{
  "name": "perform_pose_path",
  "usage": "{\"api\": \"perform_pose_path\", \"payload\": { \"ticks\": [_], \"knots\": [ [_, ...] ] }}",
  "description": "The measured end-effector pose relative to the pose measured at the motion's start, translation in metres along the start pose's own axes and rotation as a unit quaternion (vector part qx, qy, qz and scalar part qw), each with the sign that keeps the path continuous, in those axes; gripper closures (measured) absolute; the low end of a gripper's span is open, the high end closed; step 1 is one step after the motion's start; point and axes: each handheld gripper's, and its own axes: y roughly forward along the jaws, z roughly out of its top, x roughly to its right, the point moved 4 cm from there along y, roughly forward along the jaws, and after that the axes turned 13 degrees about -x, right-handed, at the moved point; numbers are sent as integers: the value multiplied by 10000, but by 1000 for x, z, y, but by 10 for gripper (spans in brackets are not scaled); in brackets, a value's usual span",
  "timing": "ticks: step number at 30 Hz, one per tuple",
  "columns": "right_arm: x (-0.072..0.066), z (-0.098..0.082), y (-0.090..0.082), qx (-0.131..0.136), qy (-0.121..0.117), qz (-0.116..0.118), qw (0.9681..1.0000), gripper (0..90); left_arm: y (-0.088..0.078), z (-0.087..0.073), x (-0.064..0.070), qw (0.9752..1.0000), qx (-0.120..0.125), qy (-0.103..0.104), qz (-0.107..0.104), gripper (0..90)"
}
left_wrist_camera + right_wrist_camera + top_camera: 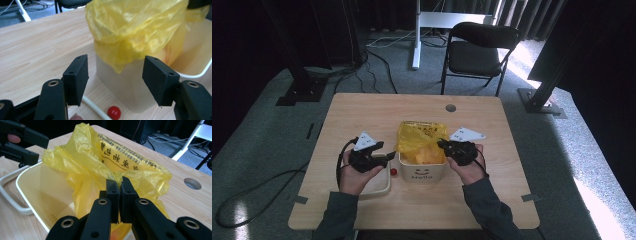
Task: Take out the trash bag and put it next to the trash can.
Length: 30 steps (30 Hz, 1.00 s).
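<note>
Left tongs (388,157) hang with jaws apart and nothing between them, just beside the cream bin (422,171) on the counter (362,107). A small red ball (394,171) lies near the bin's foot. Behind these tongs sits a white tray (379,186) — a hand covers most of it. Inside the bin sits a yellow bag (421,137), its bottom hidden. Right tongs (443,145) pinch the bag's edge tight at the bin's right rim — the print on the bag is too small to read.
</note>
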Motion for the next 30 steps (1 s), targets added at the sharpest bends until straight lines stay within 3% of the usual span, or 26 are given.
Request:
{"api": "perform_pose_path", "payload": {
  "ticks": [14,30],
  "knots": [
    [5,9,-11,187,79,-46,9998,880,5,-22,-15,9994,-245,-215,115,376],
    [9,15,-18,326,129,-8,9994,880,19,-46,-29,9968,-659,-420,152,364]
  ]
}}
